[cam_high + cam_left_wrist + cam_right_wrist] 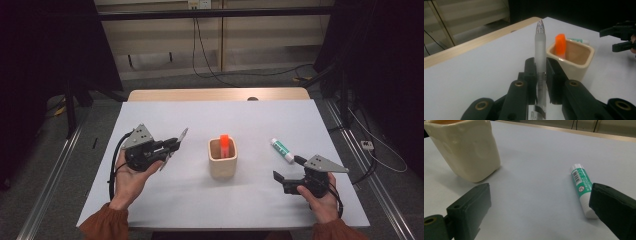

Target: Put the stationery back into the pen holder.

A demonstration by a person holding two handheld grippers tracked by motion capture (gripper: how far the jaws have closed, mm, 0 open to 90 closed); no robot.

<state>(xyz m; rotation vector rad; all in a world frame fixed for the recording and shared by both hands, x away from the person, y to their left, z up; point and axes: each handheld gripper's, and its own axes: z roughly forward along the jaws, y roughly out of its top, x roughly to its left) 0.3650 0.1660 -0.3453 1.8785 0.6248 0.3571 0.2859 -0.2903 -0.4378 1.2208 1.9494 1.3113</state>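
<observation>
Pen (pixel 540 53) sits clamped between the jaws of my left gripper (pixel 170 145), held off the white table (pixel 165 200) to the left of the cream cup (pixel 222 160). Its long axis runs along the jaws, tip pointing away from my hand, up and toward the far edge. An orange marker (pixel 225 145) stands in the cup. My right gripper (pixel 287 170) rests wide open, the glue stick (pixel 581 187) just beside one jaw.

Frosted pen (pixel 540 53), clamped, tilted above table, left of cup (pixel 579 58)
</observation>
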